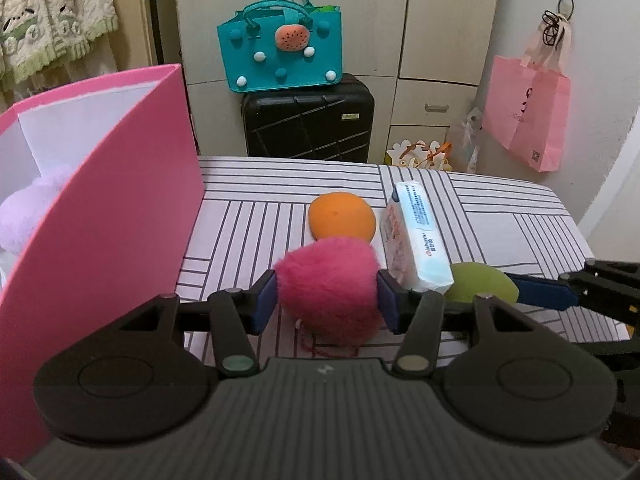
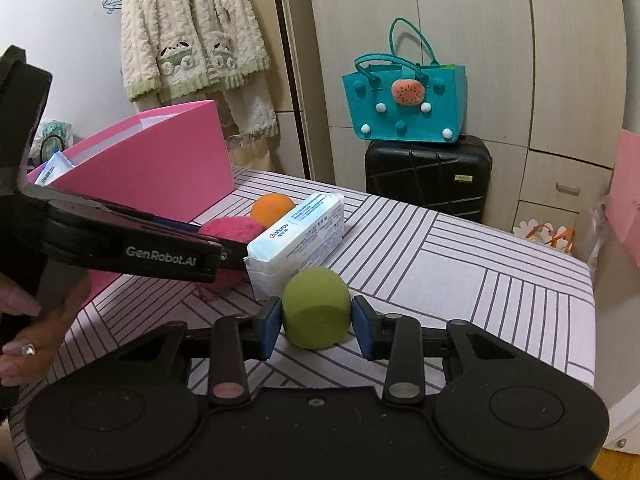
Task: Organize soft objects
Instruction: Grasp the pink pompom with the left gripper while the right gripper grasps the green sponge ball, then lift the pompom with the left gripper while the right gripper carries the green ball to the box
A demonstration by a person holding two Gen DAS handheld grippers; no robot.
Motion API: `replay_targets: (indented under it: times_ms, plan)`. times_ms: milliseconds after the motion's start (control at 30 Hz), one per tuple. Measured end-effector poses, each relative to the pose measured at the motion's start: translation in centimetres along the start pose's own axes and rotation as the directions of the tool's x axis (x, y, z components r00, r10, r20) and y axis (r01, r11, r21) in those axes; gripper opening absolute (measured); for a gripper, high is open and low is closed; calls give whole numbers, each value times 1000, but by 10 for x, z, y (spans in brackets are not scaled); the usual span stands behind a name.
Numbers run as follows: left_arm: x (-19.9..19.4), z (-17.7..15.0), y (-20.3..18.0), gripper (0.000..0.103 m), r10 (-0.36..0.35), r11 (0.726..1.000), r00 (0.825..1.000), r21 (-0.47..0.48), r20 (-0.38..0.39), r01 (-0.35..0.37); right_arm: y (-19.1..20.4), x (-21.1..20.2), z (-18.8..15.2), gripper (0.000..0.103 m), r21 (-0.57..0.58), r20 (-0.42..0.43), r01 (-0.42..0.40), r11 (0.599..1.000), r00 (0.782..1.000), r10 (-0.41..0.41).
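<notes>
My left gripper (image 1: 327, 300) is shut on a fluffy magenta pom-pom (image 1: 330, 286), its blue pads pressing both sides, just above the striped table (image 1: 500, 216). My right gripper (image 2: 316, 320) has its pads against both sides of a green sponge ball (image 2: 316, 307) resting on the table; that ball also shows in the left wrist view (image 1: 480, 282). An orange sponge ball (image 1: 342, 216) and a tissue pack (image 1: 416, 236) lie just beyond. A pink box (image 1: 104, 200) stands at the left, with a lilac plush (image 1: 28, 208) inside.
A black suitcase (image 1: 308, 120) with a teal felt bag (image 1: 280, 52) on top stands behind the table. A pink shopping bag (image 1: 528, 112) hangs at the right. The table's right edge (image 2: 592, 320) is close to my right gripper.
</notes>
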State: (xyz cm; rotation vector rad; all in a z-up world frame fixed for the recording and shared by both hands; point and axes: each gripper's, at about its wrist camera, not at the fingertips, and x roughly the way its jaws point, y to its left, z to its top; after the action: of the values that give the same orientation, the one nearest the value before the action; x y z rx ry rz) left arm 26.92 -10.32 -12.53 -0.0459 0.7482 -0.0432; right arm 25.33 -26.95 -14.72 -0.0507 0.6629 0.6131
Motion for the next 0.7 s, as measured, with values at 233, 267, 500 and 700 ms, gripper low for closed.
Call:
replay_targets:
  times_ms: [233, 267, 500, 700]
  plan:
    - [-3, -4, 0, 41, -21, 1000, 1000, 5, 18, 21, 1, -4, -3, 42, 36, 3, 10, 999, 1000, -10]
    - [-5, -5, 1, 41, -23, 1000, 999, 3, 22, 23, 1, -6, -4, 42, 48, 3, 10, 999, 1000, -10]
    - [-21, -10, 0, 41, -62, 998, 998, 5, 34, 62, 10, -17, -11, 42, 94, -6, 4, 996, 1000, -4]
    - [-46, -15, 5, 41, -107, 994, 992, -1, 61, 107, 18, -33, -16, 42, 147, -3, 8, 989, 1000, -8]
